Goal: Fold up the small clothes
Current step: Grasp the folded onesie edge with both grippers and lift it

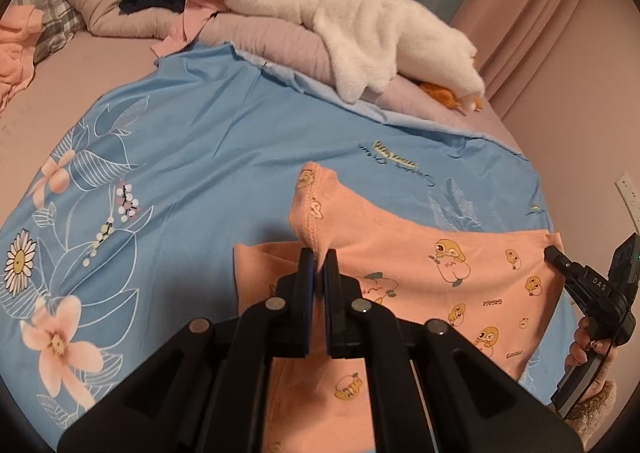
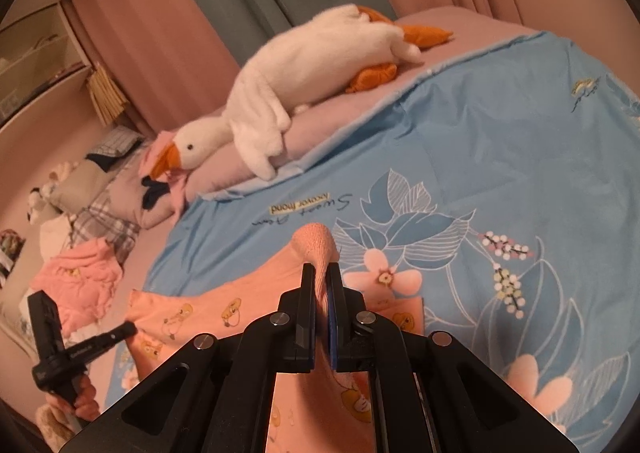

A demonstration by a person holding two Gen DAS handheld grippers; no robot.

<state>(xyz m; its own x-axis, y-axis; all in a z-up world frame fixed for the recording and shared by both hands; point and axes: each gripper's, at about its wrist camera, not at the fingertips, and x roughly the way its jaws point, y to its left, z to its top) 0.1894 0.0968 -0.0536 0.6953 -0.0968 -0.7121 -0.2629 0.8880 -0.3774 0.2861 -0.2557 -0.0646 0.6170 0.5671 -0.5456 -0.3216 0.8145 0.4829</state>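
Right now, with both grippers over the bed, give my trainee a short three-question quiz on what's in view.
1. True or false: the left gripper is shut on the peach garment.
2. What does the garment lie on? A) blue floral quilt B) bare floor C) a chair
3. Fill in: the white plush toy lying along the pillows is a ____.

Key:
1. True; the right gripper pinches the same garment too.
2. A
3. Goose
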